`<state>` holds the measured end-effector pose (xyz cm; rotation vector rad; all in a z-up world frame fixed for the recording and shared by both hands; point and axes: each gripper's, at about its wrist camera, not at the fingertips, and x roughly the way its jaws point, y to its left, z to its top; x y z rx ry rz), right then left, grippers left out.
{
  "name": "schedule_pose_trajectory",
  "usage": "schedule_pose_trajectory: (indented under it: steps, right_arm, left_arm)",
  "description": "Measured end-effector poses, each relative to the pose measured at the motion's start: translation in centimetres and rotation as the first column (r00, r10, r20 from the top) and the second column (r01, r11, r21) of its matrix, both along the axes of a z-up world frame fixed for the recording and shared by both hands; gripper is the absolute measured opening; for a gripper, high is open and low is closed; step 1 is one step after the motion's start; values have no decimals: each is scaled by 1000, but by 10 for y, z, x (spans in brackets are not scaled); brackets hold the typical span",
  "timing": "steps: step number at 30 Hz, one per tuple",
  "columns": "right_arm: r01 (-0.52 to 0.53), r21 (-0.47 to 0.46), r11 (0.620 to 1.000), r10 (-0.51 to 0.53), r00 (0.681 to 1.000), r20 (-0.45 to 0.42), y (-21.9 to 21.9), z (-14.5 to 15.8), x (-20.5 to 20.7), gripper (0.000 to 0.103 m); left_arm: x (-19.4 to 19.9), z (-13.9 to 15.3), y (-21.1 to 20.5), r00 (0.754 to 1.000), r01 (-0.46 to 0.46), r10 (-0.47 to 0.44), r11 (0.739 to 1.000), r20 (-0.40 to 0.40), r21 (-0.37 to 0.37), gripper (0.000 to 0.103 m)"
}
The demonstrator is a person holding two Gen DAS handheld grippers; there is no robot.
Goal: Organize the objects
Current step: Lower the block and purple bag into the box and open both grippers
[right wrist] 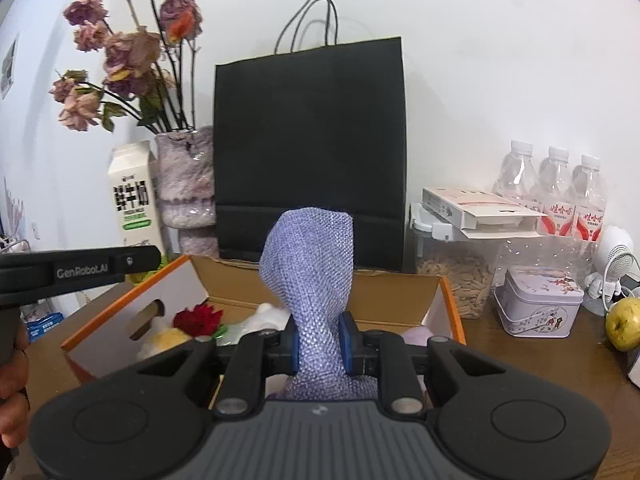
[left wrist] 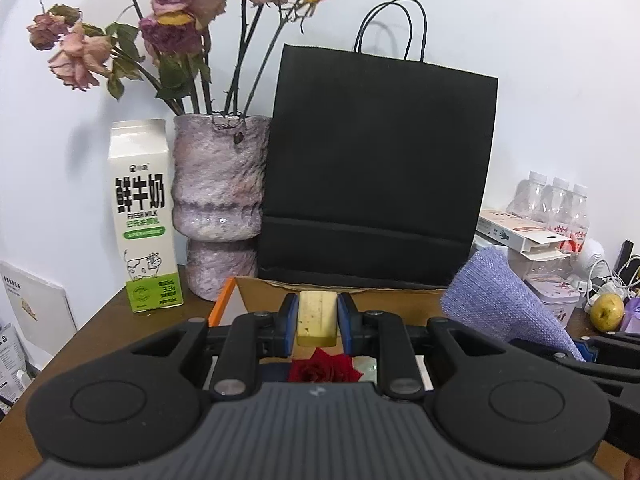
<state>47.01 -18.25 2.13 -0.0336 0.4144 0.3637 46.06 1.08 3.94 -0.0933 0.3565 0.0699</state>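
Observation:
My left gripper (left wrist: 317, 320) is shut on a pale yellow block (left wrist: 317, 316) and holds it above the open cardboard box (left wrist: 224, 300), over a red rose (left wrist: 323, 368) inside. My right gripper (right wrist: 320, 342) is shut on a purple woven cloth bag (right wrist: 310, 264), held upright over the same box (right wrist: 120, 320). In the right wrist view the box holds the red rose (right wrist: 198, 319), a yellowish soft item and white items. The cloth bag also shows at the right of the left wrist view (left wrist: 504, 300). The left gripper's body shows in the right wrist view (right wrist: 72, 270).
Behind the box stand a black paper bag (left wrist: 376, 168), a purple vase of dried roses (left wrist: 220, 208) and a milk carton (left wrist: 144, 216). To the right are water bottles (right wrist: 556, 188), a flat carton (right wrist: 476, 212), a tin (right wrist: 540, 300), a clear container (right wrist: 456, 280) and a pear (right wrist: 624, 322).

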Motion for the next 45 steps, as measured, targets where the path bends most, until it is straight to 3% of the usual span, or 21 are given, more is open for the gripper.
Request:
schedule_pose_trajectory:
  steps: [11,14,16,17,18,19,21,23,45]
  right_arm:
    - [19,-18,1000,-20,999,-36,-1,-11,25,19]
    - [22,-22,1000,-23,999,-42,-1,-12,26,23]
    - [29,-25,999,-30,998,-48,-1,-13,27,29]
    - [33,-25,999,-34,998,-53,-1,-14,27,41]
    - [35,-25,999,-36,998,-56,-2,-14,28,59]
    - [38,-26,999,-40,998,-56,-2,-15,29,68]
    - [51,-34,998,-53,997,-51,-2,-15,28,99]
    - [58,-40,998,-59,997,-44,-2,-15,28,103]
    - [70,-36,997,-71,997,-19,-6,-6,12,103]
  left_arm:
    - [27,-9,5,999,3,-3,1000,-35,7,22]
    - [29,-11,5,999,10,-10,1000,-51,5,25]
    - [27,-11,5,999,-1,1,1000,-47,5,44]
    - [26,-11,6,999,-9,9,1000,-40,5,63]
    - [25,-10,7,999,-20,20,1000,-32,5,78]
    - [23,-10,7,999,-29,29,1000,-23,6,83]
    - [22,-8,7,999,-33,33,999,-13,10,103]
    - [20,-8,5,999,-37,37,999,2,21,103]
    - [-5,-3,7,999,-46,45,998,14,35,103]
